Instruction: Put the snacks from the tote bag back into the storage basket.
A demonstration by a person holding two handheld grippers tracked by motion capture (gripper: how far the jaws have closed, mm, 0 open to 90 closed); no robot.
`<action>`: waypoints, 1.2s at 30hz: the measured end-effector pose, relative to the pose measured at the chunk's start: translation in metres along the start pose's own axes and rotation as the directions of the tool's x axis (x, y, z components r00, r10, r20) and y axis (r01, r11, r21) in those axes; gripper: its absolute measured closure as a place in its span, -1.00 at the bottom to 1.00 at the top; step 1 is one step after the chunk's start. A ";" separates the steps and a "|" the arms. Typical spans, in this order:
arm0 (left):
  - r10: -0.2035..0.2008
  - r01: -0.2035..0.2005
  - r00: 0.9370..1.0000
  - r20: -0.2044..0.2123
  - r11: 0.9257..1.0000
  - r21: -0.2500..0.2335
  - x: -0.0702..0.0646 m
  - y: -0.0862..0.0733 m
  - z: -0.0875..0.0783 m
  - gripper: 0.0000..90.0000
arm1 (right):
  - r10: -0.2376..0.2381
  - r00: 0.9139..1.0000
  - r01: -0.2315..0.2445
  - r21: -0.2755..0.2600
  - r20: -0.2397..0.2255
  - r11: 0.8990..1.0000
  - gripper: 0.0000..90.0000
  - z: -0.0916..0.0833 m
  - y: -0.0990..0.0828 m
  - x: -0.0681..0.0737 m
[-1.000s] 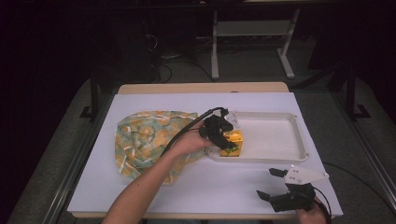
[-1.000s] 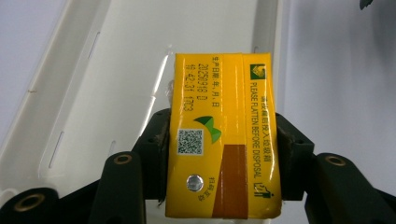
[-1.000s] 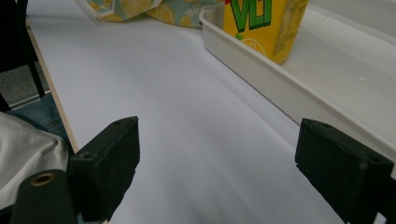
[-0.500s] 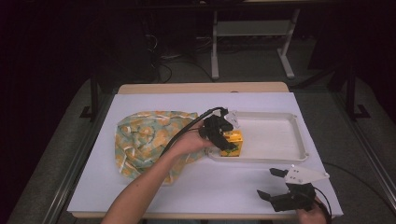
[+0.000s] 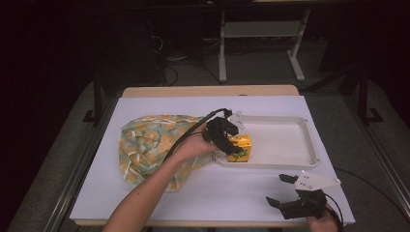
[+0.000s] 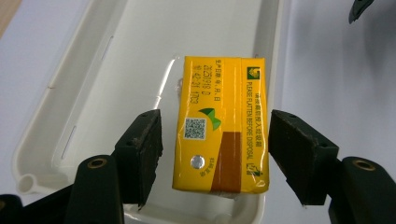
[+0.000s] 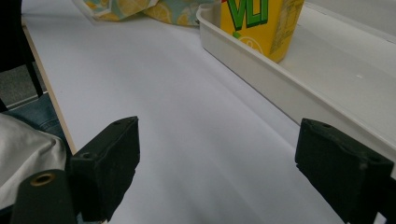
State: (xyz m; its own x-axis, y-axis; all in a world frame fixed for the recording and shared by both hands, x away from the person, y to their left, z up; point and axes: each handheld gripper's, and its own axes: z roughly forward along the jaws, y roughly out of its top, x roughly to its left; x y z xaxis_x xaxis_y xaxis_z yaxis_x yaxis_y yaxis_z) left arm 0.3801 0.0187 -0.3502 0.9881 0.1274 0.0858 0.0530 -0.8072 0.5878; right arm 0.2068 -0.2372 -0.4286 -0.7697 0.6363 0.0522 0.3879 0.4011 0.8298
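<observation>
A yellow drink carton (image 5: pixel 240 146) stands in the near left corner of a white tray (image 5: pixel 312 145). My left gripper (image 5: pixel 231 145) is over it. In the left gripper view the carton (image 6: pixel 219 130) sits between the two black jaws with a gap on each side, so my left gripper (image 6: pixel 219 149) is open. Near the table's front right edge my right gripper (image 5: pixel 281 189) stands open with nothing in it. In the right gripper view its jaws frame bare white table, my right gripper (image 7: pixel 233 154) facing the tray wall (image 7: pixel 261 70) and the carton (image 7: pixel 261 23) beyond.
A cloth bag (image 5: pixel 150 142) with a lemon print lies left of the tray, under the person's left forearm (image 5: pixel 154 188). Its edge (image 7: pixel 154 9) shows at the top of the right gripper view. The white table cover (image 5: pixel 217 193) ends close in front of the right gripper.
</observation>
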 end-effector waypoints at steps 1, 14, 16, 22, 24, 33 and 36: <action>-0.009 0.009 1.000 0.001 1.000 -0.004 0.000 -0.001 -0.001 -0.22 | 0.000 1.000 0.000 -0.001 0.002 1.000 -0.70 0.000 0.000 0.000; -0.033 0.033 0.999 -0.021 0.999 -0.011 0.001 -0.013 -0.016 -0.28 | 0.018 1.000 -0.018 -0.007 -0.002 1.000 -0.70 -0.001 -0.001 -0.002; -0.043 0.043 0.999 -0.020 0.999 -0.012 0.002 -0.016 -0.018 -0.28 | 0.018 1.000 -0.018 -0.008 -0.003 1.000 -0.70 -0.001 -0.001 -0.002; -0.052 0.051 0.998 -0.021 0.998 -0.023 -0.001 -0.024 -0.025 -0.30 | 0.021 1.000 -0.021 -0.008 0.003 1.000 -0.70 -0.001 -0.001 -0.002; -0.061 0.060 0.998 -0.023 0.998 -0.032 -0.004 -0.025 -0.027 -0.31 | 0.023 1.000 -0.023 -0.009 0.003 1.000 -0.70 -0.001 -0.001 -0.003; -0.073 0.072 0.997 -0.028 0.996 -0.053 -0.011 -0.037 -0.040 -0.31 | 0.026 1.000 -0.026 -0.009 0.014 1.000 -0.70 -0.002 -0.002 -0.004; -0.071 0.069 0.997 -0.033 0.996 -0.055 -0.011 -0.043 -0.045 -0.32 | 0.028 1.000 -0.027 -0.007 0.013 1.000 -0.70 -0.001 -0.001 -0.004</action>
State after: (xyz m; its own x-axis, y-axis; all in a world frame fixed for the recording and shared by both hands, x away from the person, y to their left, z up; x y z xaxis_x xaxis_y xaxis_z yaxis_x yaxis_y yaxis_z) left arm 0.3604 0.0776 -0.3401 0.9767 0.2029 0.0704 0.1128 -0.7636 0.6358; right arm 0.2085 -0.2408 -0.4289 -0.7522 0.6554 0.0681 0.4055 0.3791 0.8318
